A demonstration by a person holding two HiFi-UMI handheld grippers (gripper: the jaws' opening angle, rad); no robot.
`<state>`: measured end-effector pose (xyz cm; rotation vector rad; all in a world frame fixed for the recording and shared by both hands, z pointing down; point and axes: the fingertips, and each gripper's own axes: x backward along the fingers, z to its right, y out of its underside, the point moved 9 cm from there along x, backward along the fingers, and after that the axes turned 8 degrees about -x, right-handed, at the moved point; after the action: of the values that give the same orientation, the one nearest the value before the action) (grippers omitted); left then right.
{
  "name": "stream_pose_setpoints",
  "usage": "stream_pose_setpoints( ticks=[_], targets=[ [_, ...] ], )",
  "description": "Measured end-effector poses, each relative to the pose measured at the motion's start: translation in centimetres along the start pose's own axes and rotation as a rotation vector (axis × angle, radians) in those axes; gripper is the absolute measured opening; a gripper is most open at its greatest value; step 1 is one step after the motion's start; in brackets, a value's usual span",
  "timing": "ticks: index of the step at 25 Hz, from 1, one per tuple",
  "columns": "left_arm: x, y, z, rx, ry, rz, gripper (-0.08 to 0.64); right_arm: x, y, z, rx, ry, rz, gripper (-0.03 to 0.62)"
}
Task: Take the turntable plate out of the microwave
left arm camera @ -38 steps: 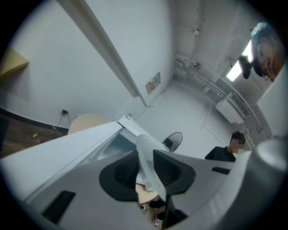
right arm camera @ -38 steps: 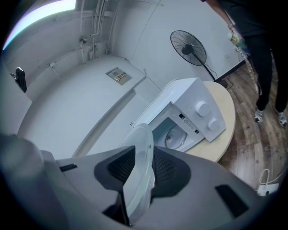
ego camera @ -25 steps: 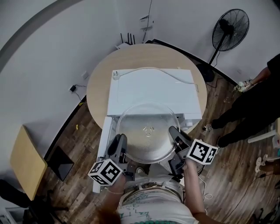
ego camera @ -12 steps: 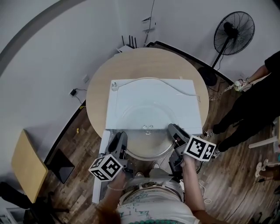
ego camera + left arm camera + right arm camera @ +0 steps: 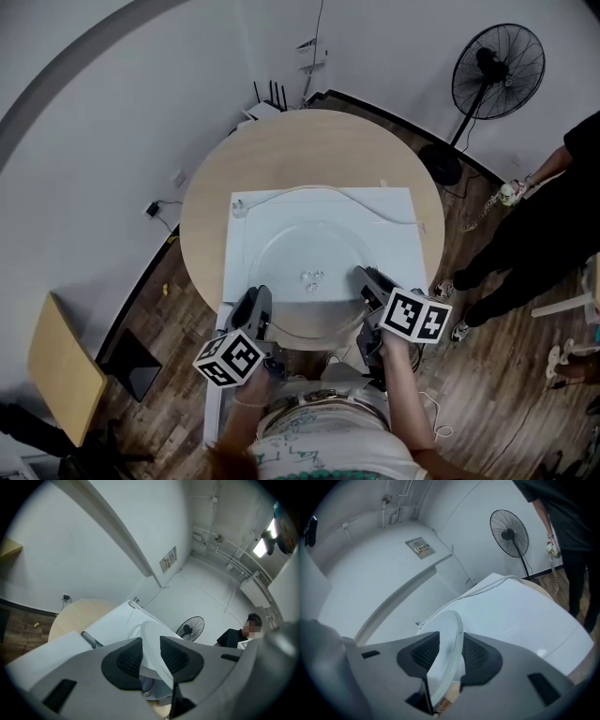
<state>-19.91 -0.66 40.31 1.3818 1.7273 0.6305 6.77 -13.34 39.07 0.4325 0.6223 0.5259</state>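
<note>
Glass turntable plate (image 5: 305, 281) riding level above white microwave (image 5: 267, 220). Left gripper (image 5: 255, 309) clamping rim at 8 o'clock; right gripper (image 5: 367, 284) pinching at 4 o'clock, jaws just easing wider. Likely sharing weight.

A round wooden table (image 5: 281, 155) stands on dark plank flooring (image 5: 159, 309); behind it, a router (image 5: 267, 97) by the white wall; at right, a black pedestal fan (image 5: 497, 71) and a bystander in black (image 5: 553, 220).

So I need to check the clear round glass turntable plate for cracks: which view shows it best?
The head view: the clear round glass turntable plate shows nearly whole from above, over the white microwave. Both gripper views catch only a short stretch of its rim, edge-on.
</note>
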Motion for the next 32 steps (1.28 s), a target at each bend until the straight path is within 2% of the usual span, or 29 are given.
stream_pose_setpoints(
  ticks=[3, 9, 14, 18, 21, 23, 26, 27, 30, 31, 32],
  targets=[
    [-0.9, -0.8, 0.2, -0.066, -0.033, -0.043, 0.113, -0.6, -0.8, -0.3, 0.017, 0.047, -0.036, 0.126],
    [-2.5, -1.3, 0.5, -0.255, -0.108, -0.141, 0.135, -2.2, -1.9, -0.4, 0.02, 0.144, -0.132, 0.14],
    [-3.0, -1.3, 0.8, -0.356, -0.141, -0.191, 0.14, -3.0, -2.7, -0.7, 0.089, 0.199, -0.189, 0.156],
    [-2.9, -1.4, 1.0, -0.38, -0.157, -0.202, 0.14, -3.0, -2.8, -1.1, 0.137, 0.225, -0.21, 0.163],
    [-3.0, -1.3, 1.2, -0.398, -0.169, -0.207, 0.141, -3.0, -2.8, -1.4, 0.219, 0.267, -0.22, 0.181],
    [-3.1, -1.4, 1.2, -0.403, -0.168, -0.214, 0.141, -3.1, -2.6, -1.6, 0.314, 0.3, -0.223, 0.184],
    [-3.4, -1.8, 1.3, -0.419, -0.147, -0.227, 0.143, -3.3, -2.2, -2.3, 0.535, 0.355, -0.229, 0.205],
    [-3.4, -1.8, 1.3, -0.419, -0.147, -0.225, 0.143, -3.4, -2.1, -2.4, 0.573, 0.356, -0.226, 0.203],
    [-3.2, -1.7, 1.2, -0.411, -0.142, -0.211, 0.143, -3.3, -2.1, -2.0, 0.551, 0.313, -0.223, 0.202],
    [-3.1, -1.7, 1.1, -0.398, -0.133, -0.204, 0.144, -3.1, -2.0, -1.9, 0.541, 0.289, -0.221, 0.215],
    [-2.9, -1.8, 1.0, -0.378, -0.12, -0.194, 0.158, -2.9, -1.9, -1.9, 0.536, 0.261, -0.215, 0.265]
  ],
)
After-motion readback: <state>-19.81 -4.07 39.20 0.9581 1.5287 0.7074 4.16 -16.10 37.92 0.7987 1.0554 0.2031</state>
